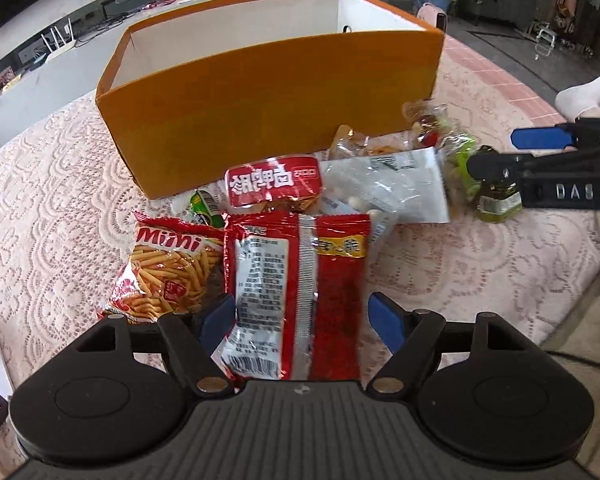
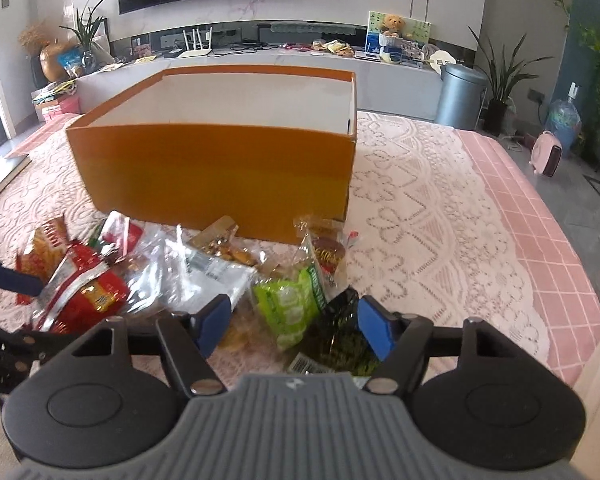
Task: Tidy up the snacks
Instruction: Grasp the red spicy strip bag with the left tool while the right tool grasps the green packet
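- On the lace-covered counter (image 1: pixel 60 200), snacks heaped loose against the near wall of an orange cardboard box (image 1: pixel 268 120); white inside, nothing visible in it from these angles.
- Far left of the heap: Mimi stick-snack bag (image 1: pixel 168 272), crinkled glossy foil, lying flat.
- Next right: long red packet (image 1: pixel 296 300), back face up with printed label and silver seam, slick film, flat and limp.
- Left claw (image 1: pixel 300 320) spread wide, blue pads on either side of that red packet, not pressing on it; judged as lined up for a grasp, not yet a grip.
- Behind it: red-topped sealed tray (image 1: pixel 274 184), then a clear plastic bag (image 1: pixel 384 188) with pale round pieces, wrinkled and see-through.
- Further right: light green pouch (image 2: pixel 292 304) and dark green packet (image 2: pixel 340 340), both soft and crumpled.
- Right claw (image 2: pixel 296 330) partly spread over those two, right pad touching or just beside the dark green packet; nothing clamped.
- Step in hand, as a judgement: picking first snacks to move into the box.
- Next move calls for: closing on one packet only, lifting clear of neighbours, carrying over the box's near wall; slippery film and overlapping bags likely to drag along.
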Action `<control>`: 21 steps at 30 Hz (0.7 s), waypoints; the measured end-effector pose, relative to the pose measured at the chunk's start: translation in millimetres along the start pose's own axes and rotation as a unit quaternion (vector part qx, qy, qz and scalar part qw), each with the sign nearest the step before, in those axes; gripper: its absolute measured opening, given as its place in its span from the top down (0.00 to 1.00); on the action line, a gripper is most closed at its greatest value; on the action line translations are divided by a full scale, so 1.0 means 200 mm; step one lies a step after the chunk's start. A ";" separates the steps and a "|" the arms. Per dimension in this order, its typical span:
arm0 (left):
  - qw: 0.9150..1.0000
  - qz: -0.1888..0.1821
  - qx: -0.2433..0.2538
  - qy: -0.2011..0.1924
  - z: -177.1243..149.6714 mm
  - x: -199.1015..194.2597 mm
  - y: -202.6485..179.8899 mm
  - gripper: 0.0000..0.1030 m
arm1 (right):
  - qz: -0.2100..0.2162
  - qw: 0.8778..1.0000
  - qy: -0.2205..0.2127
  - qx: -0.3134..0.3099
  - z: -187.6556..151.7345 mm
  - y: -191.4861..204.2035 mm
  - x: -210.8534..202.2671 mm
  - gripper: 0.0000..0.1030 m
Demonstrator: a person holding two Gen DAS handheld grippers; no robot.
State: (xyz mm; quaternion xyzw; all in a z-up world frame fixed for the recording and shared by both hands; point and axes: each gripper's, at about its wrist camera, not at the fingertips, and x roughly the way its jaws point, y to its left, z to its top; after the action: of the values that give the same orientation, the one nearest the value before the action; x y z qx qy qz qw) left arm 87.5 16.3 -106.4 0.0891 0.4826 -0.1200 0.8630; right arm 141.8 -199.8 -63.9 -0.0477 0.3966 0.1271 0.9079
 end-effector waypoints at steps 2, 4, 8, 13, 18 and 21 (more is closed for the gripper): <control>1.000 -0.002 -0.004 0.005 0.01 0.03 0.01 0.14 | 0.005 1.000 -0.001 0.005 0.01 -0.02 0.03 0.34; 1.000 -0.008 -0.009 0.005 0.01 0.05 0.02 0.14 | 0.011 1.000 -0.004 0.006 0.02 -0.02 0.08 0.34; 1.000 -0.007 -0.007 -0.002 0.02 0.07 0.02 0.12 | 0.022 1.000 -0.005 0.010 0.02 -0.03 0.15 0.33; 1.000 -0.003 -0.007 -0.009 0.02 0.09 0.00 0.13 | 0.041 0.999 0.004 0.024 0.00 -0.03 0.22 0.36; 1.000 -0.002 -0.001 -0.014 0.03 0.08 -0.01 0.18 | 0.047 0.999 0.000 0.013 -0.01 -0.02 0.22 0.46; 1.000 -0.001 -0.004 -0.018 0.03 0.08 -0.02 0.19 | 0.051 0.999 0.001 0.011 -0.02 -0.02 0.22 0.50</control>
State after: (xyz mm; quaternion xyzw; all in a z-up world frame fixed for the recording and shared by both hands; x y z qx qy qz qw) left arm 98.7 9.6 -117.3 0.0832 0.4672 -0.1202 0.8720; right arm 169.8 -195.0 -99.0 -0.0173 0.4009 0.1683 0.9004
